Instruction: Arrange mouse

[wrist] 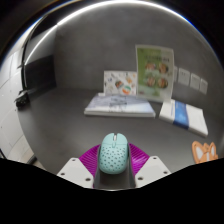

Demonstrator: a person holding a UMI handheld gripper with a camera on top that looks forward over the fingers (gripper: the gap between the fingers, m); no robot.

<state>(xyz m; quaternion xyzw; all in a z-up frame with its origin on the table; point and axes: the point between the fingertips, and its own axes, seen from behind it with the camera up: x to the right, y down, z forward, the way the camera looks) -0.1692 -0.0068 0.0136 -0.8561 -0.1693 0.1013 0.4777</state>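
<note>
A pale teal mouse [113, 153] with a dotted shell sits between the two magenta pads [90, 157] of my gripper [113, 160]. Both pads press against its sides, and it appears held above the grey table [70, 115]. The mouse's wheel end points away from me. The fingers' lower parts are hidden at the bottom of the view.
On the table beyond lie a flat white booklet [120, 104] and a white and blue box [184, 115]. An upright green printed card [155, 72] and a smaller card [120, 83] stand behind them. An orange item [204, 152] lies at the right. A dark object [22, 98] lies at the left.
</note>
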